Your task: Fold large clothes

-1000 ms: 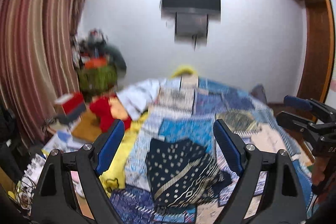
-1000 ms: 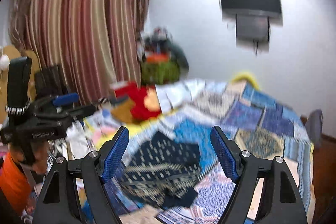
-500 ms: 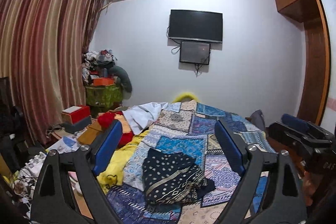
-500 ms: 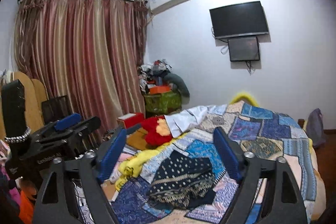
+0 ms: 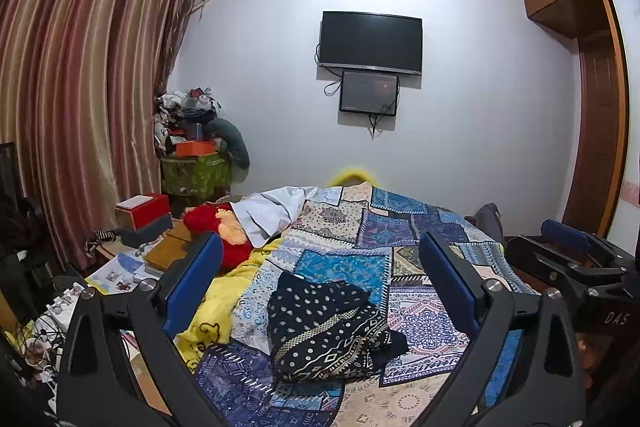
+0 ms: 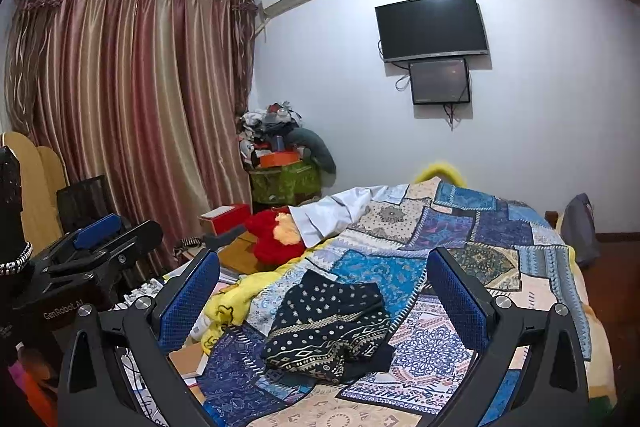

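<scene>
Dark patterned garment folded on patchwork bedspread, both claws just widened and empty, left claw marked GenRobot.AI

Two wrist views, side by side, facing the far wall.
Both look slightly down across the bed, sharing the television.

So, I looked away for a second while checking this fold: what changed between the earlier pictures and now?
Both grippers drew back from the dark patterned garment, which now looks smaller and farther off. The left gripper and right gripper have just been opening their jaws, with nothing between them. The garment lies in the same folded heap on the patchwork bedspread; nothing else on the bed moved.
</scene>
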Tool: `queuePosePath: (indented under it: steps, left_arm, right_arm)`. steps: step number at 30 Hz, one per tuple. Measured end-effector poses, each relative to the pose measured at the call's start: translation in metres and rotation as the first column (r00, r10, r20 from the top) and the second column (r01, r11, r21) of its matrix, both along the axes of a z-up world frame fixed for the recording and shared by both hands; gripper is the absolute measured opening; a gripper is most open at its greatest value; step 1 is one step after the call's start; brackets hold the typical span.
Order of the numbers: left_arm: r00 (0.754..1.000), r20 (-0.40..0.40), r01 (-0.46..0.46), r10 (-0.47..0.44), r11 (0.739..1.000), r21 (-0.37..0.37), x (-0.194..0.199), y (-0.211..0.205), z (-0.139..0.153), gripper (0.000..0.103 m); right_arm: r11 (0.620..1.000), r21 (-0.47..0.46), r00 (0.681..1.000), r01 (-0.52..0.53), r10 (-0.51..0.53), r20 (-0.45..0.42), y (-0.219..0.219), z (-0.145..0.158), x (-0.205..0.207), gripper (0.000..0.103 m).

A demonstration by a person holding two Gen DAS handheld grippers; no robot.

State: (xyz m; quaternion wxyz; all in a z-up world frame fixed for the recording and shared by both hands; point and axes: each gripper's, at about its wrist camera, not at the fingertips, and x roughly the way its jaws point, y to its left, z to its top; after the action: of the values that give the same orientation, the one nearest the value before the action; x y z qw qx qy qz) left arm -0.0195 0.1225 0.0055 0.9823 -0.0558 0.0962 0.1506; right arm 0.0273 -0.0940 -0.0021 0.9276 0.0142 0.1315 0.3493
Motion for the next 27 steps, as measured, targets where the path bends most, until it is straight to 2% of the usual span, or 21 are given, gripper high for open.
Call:
queuePosePath:
  steps: [27]
  left_arm:
    - [0.999,-0.030,0.039,-0.039,0.999,0.002,0.012,0.001,-0.003,0.100]
  right_arm:
    - [1.000,-0.004,1.000,0.006,-0.006,-0.009,-0.002,-0.001,0.003,0.103]
